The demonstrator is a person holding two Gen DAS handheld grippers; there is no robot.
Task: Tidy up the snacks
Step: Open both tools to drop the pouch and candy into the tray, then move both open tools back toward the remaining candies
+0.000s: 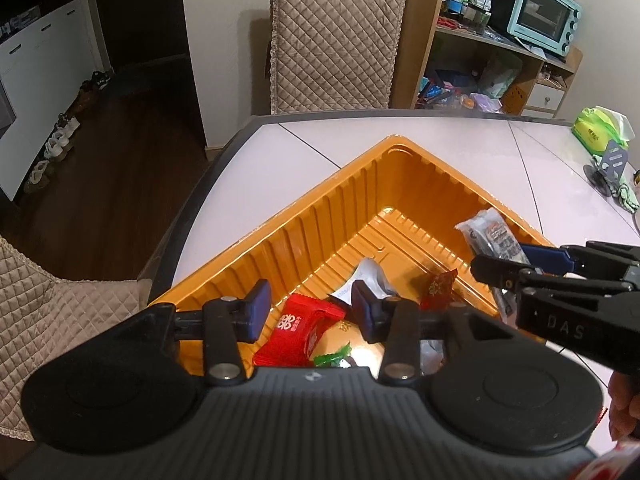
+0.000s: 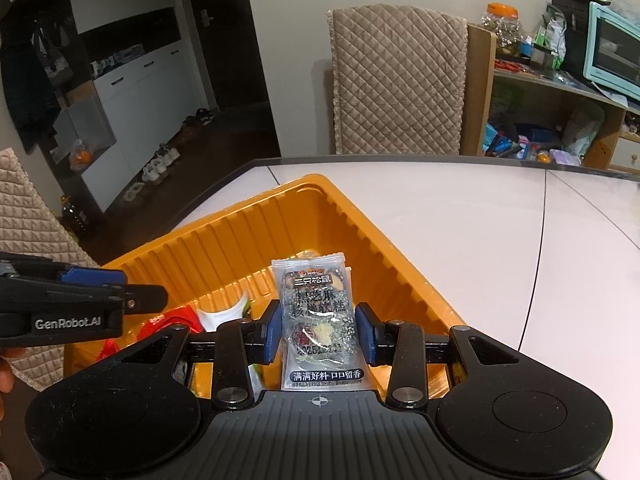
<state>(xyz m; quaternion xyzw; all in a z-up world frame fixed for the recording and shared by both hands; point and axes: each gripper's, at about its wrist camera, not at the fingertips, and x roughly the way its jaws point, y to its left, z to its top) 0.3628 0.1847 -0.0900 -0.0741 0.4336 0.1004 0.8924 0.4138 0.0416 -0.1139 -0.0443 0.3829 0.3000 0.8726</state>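
An orange ribbed plastic tray [image 1: 320,220] [image 2: 224,240] sits on the white table. Inside lie a red snack packet [image 1: 298,330], a dark red packet [image 1: 438,290], a white packet [image 1: 370,276] and a green candy [image 1: 332,358]. My left gripper [image 1: 310,312] is open and empty, hovering over the tray above the red packet. My right gripper [image 2: 318,330] is shut on a clear black-sesame snack packet [image 2: 316,320], held upright over the tray; the same packet shows in the left wrist view [image 1: 490,236], at the tray's right wall.
Quilted chairs stand at the table's far side [image 1: 336,36] and left [image 1: 48,312]. A green tissue pack [image 1: 598,130] and a small stand [image 1: 608,168] sit at the table's right. A cluttered shelf with a mint oven [image 1: 544,12] is behind.
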